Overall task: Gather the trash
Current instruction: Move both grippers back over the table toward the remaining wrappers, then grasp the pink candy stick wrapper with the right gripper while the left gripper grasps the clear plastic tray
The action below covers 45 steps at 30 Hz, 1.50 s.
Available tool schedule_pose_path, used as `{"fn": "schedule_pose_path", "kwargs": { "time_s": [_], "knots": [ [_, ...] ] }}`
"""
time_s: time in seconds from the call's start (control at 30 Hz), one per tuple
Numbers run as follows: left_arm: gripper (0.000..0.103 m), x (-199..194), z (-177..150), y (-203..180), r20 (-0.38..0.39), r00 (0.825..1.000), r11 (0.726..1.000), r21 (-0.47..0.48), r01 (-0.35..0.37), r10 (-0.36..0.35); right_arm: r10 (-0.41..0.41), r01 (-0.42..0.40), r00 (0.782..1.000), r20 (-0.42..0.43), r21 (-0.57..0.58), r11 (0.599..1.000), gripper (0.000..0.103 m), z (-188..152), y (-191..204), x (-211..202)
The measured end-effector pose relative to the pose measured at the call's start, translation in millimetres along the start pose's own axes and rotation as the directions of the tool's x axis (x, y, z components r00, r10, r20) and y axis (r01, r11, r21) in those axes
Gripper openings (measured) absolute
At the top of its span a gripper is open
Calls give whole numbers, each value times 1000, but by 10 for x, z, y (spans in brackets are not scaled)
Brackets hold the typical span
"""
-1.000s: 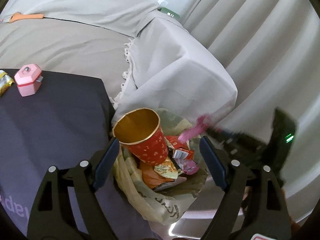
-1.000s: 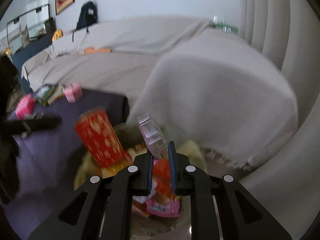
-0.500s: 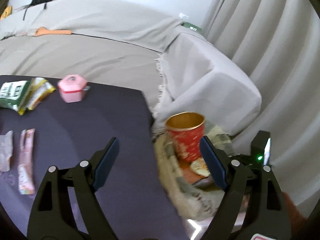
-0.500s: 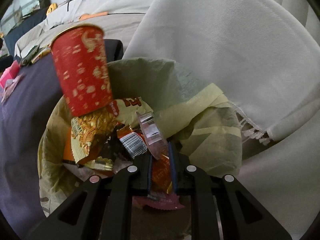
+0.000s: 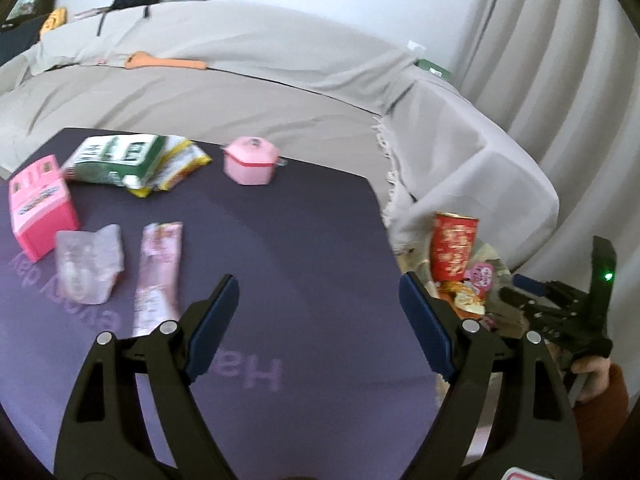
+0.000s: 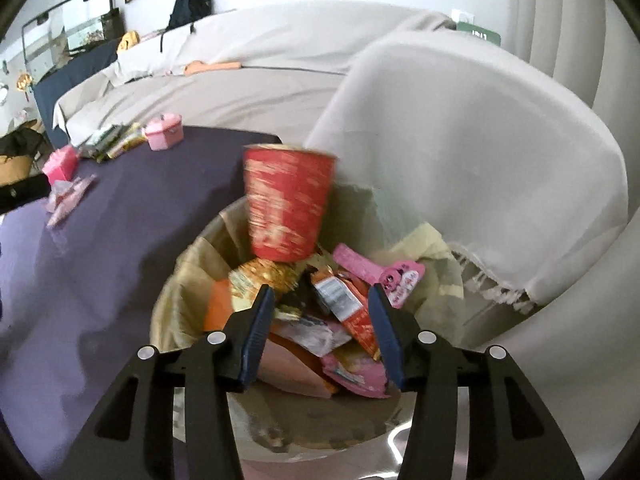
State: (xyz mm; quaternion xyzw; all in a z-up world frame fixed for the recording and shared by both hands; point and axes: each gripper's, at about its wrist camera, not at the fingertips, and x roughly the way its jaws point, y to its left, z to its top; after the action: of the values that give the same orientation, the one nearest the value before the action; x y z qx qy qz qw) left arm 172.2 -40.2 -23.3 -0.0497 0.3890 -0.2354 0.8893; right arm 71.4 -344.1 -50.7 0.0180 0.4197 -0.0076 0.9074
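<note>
The right gripper [image 6: 322, 296] hangs over the trash bin [image 6: 176, 292], pointing down into it. Its fingers [image 6: 262, 320] are opening and stand about half apart, with nothing clamped between them; the wrappers in the bin lie below and beyond the fingertips. A pink wrapper [image 6: 400, 278] lies on top of the pile just past the right fingertip, next to an orange wrapper [image 6: 348, 304]. A red paper cup [image 6: 286, 204] stands upright at the far side of the bin, clear of the fingers.

The left gripper [image 5: 316, 298] is above the dark purple bench [image 5: 280, 240]. Its fingers [image 5: 210, 326] are spread wide and hold nothing; only bare bench surface shows between them. A long pink wrapper [image 5: 158, 276] lies flat on the bench just left of the left fingertip, and a clear crumpled wrapper [image 5: 88, 266] lies beside it, further left. A pink box [image 5: 38, 204], green and yellow packets [image 5: 120, 160] and a pink pot-shaped container [image 5: 250, 162] sit further back on the bench. The bin stands off the bench's right edge.
</note>
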Motion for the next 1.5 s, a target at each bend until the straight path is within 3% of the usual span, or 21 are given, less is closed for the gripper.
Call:
{"fn": "schedule_pose_path", "kwargs": {
  "time_s": [0.4, 0.57, 0.77, 0.83, 0.97, 1.2, 1.27, 1.3, 1.33, 1.5],
  "knots": [
    [78, -398, -156, 699, 64, 989, 990, -49, -131, 134, 95, -94, 993, 77, -8, 996, 47, 242, 397, -146],
    [78, -434, -197, 1033, 41, 985, 983, -91, -160, 165, 168, -168, 985, 51, -8, 986, 47, 321, 667, 25],
    [78, -351, -168, 1307, 9, 974, 972, -59, -226, 227, 240, -240, 971, 11, -42, 970, 47, 365, 1091, 196],
    [77, -303, -136, 1440, -24, 965, 960, -96, -263, 262, 262, -261, 965, 2, -52, 964, 47, 375, 1208, 232],
    [76, -194, -94, 1639, -87, 964, 945, -193, -266, 253, 283, -285, 958, -40, -77, 955, 47, 377, 1439, 376],
    [60, 88, 20, 1674, -135, 953, 930, -217, -296, 272, 304, -308, 949, -87, -35, 951, 47, 423, 1634, 591],
    [42, 120, 41, 1668, -135, 951, 930, -207, -302, 279, 308, -311, 947, -91, -25, 950, 47, 464, 1698, 624],
    [18, 143, 44, 1665, -143, 949, 932, -196, -304, 279, 309, -312, 947, -93, -25, 950, 47, 486, 1735, 634],
    [7, 157, 42, 1671, -153, 950, 934, -194, -300, 273, 308, -312, 946, -95, -26, 950, 47, 512, 1781, 638],
    [4, -79, -48, 1709, -101, 968, 945, -211, -248, 231, 331, -336, 939, -95, -39, 941, 47, 658, 2100, 655]
  ]
}}
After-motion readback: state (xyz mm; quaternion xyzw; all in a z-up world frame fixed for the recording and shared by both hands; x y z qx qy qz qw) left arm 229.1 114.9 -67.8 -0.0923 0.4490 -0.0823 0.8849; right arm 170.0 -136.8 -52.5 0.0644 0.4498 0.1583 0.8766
